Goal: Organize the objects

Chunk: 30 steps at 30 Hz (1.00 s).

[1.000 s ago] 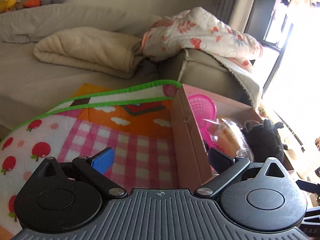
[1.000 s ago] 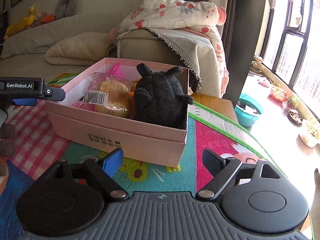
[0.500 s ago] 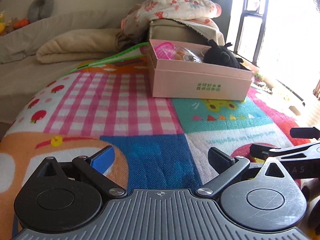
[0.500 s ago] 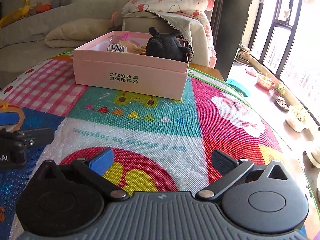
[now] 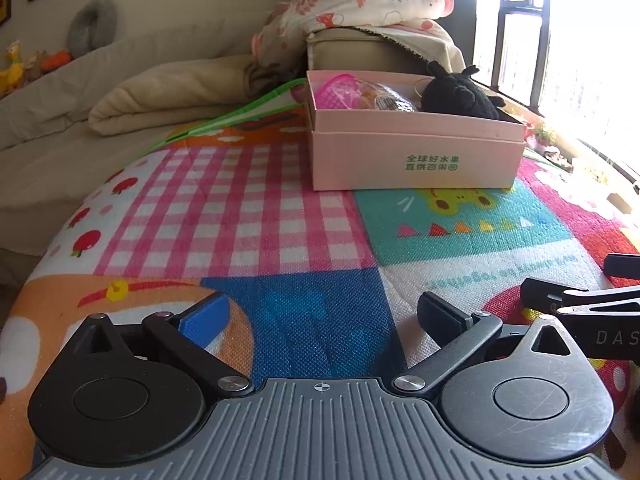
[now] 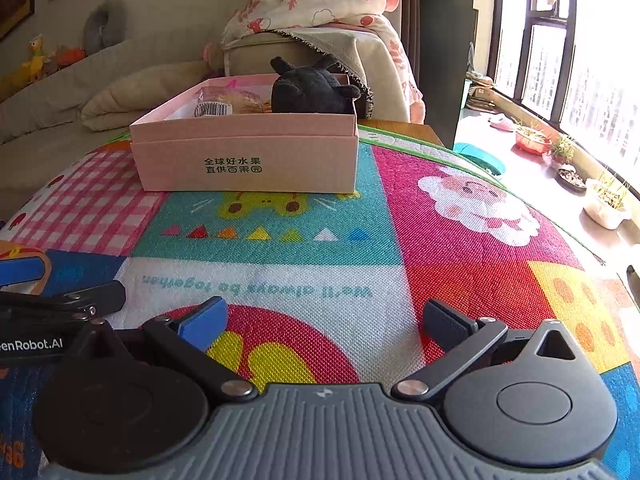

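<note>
A pink cardboard box (image 5: 416, 160) (image 6: 248, 160) with green print stands at the far side of a colourful play mat (image 5: 256, 216) (image 6: 460, 240). Inside it sit a black plush toy (image 5: 456, 96) (image 6: 312, 88), a wrapped pastry (image 5: 390, 100) (image 6: 228, 104) and a pink plastic basket (image 5: 338, 94). My left gripper (image 5: 320, 316) is open and empty, low over the mat's near part. Beside it, my right gripper (image 6: 324, 318) is also open and empty. Each gripper shows at the edge of the other's view.
A beige sofa (image 5: 60, 128) with a folded blanket (image 5: 160, 96) and a floral quilt (image 5: 360, 4) stands behind the mat. Potted plants (image 6: 600, 196) line the bright window sill on the right. The mat's edge drops off at the left and right.
Both grippers have pulled back from the box toward the mat's near edge and stay open. The box and its contents now look farther away.
</note>
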Motion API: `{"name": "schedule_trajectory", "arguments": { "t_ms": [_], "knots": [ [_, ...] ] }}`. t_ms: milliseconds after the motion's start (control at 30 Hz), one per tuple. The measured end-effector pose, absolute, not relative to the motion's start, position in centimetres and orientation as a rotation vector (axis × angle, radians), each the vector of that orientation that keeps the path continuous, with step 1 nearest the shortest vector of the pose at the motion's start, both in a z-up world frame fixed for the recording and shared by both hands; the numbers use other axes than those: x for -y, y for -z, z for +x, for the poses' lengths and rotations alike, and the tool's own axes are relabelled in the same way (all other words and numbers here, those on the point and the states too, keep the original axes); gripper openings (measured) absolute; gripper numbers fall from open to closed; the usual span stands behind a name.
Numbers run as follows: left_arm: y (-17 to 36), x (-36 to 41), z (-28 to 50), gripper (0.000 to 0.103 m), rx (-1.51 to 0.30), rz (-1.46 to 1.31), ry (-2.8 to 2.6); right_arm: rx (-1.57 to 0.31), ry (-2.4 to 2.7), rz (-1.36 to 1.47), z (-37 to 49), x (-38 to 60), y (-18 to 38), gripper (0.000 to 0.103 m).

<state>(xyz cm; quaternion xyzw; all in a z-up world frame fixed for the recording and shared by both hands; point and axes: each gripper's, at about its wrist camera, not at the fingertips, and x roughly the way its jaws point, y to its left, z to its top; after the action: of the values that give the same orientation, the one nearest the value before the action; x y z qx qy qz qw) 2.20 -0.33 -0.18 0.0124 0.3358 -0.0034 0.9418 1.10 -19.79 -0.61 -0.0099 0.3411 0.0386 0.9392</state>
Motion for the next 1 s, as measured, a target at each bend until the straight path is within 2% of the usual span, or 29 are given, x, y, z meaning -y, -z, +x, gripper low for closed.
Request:
{"name": "schedule_trajectory", "arguments": {
  "t_ms": [1000],
  "knots": [
    [0.09, 0.21, 2.22, 0.103, -0.686, 0.022, 0.009, -0.693, -0.078, -0.023, 1.27, 19.67, 0.65, 0.103]
  ]
}}
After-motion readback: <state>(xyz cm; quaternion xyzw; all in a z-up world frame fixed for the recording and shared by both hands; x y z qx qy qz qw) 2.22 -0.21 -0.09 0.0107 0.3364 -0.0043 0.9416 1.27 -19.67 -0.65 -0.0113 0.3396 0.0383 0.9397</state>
